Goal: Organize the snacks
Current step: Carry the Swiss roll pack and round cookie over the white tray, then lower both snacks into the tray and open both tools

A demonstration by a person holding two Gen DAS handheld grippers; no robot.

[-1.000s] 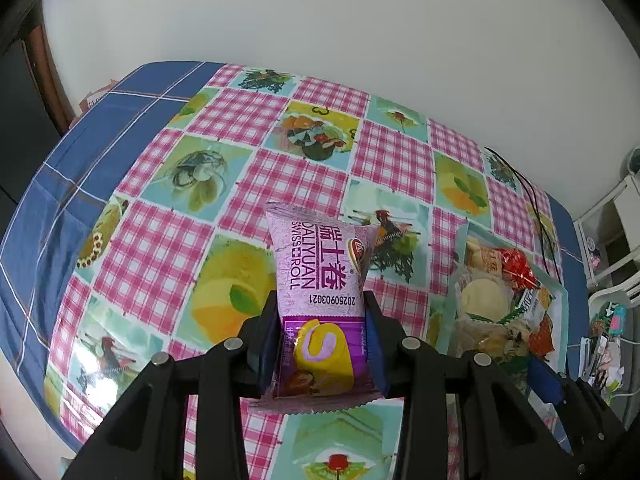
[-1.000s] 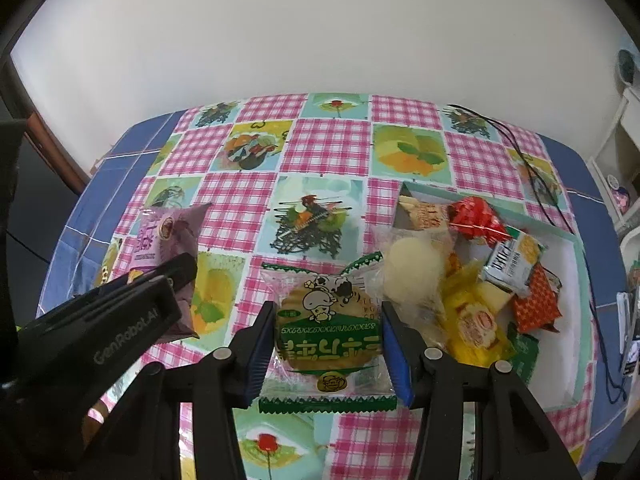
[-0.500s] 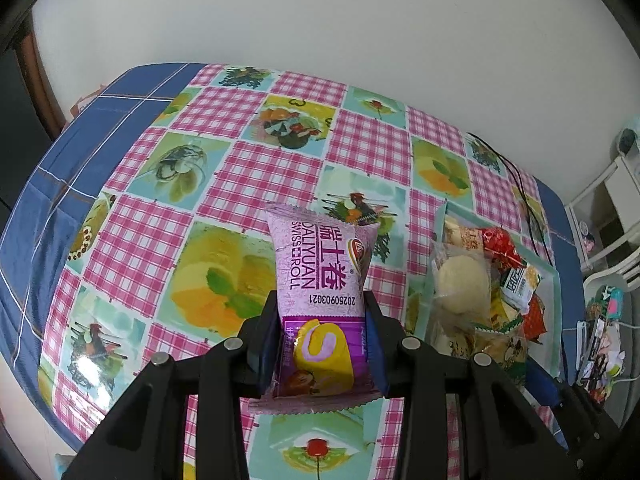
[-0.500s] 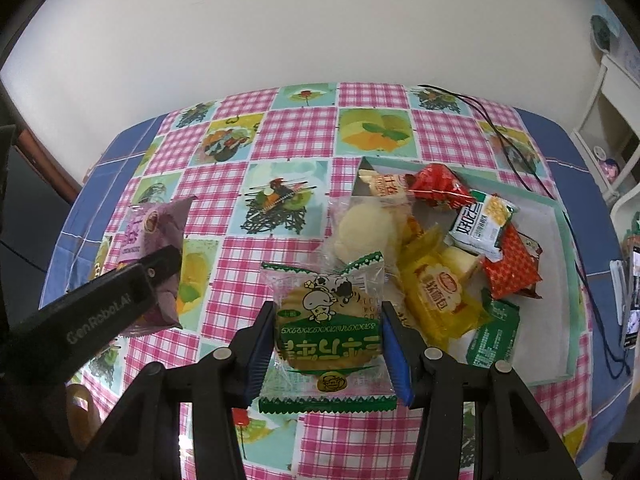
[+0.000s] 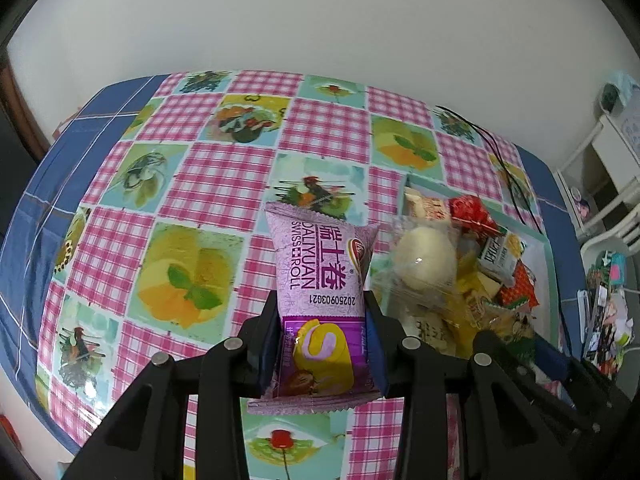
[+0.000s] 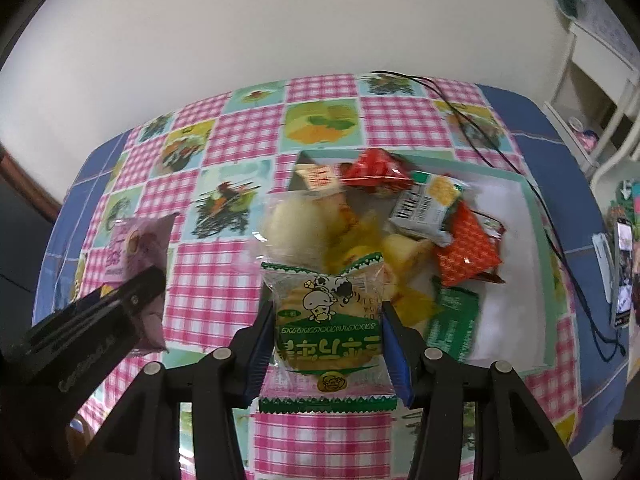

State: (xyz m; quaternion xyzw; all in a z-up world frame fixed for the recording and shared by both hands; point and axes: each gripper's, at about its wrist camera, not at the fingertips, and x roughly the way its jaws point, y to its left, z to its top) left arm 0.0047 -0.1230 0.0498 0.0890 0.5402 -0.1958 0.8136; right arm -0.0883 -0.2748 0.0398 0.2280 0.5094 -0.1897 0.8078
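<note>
Both claws loaded. Left claw (image 5: 322,344) pinches the purple swiss roll pack (image 5: 320,280) by its lower half, one pad on each side edge, long axis pointing away along the fingers, top seam free. Right claw (image 6: 328,332) pinches the green cookie pack (image 6: 326,320) the same way: pads on both side edges, near seam hanging below the grip.

Target, I'd judge, is the teal-rimmed tray (image 6: 536,216) on the checked worktop (image 5: 216,184). It's already crowded on its left half: a clear-wrapped pale round bun (image 6: 296,232), red packs (image 6: 466,250), a grey-and-yellow pack (image 6: 428,204), yellow ones, a dark green pack (image 6: 454,320). Its right half shows bare white floor.

Key relation:
- Right claw is the nearer one. Its cookie pack sits over the tray's near-left portion, overlapping the pile in view; height above it I can't tell.
- The tray lies to the right of the left claw and a bit farther; the roll pack is over bare cloth, just left of the bun.
- In the right view the left claw's body (image 6: 80,344) is well to the left, so no clash at present.

Likely order: right drops first, aiming right toward the bare floor. Left then swings right. Risk: dropping onto the heap, and the pack slides off the near rim. Some blur on tray contents in the right view.
</note>
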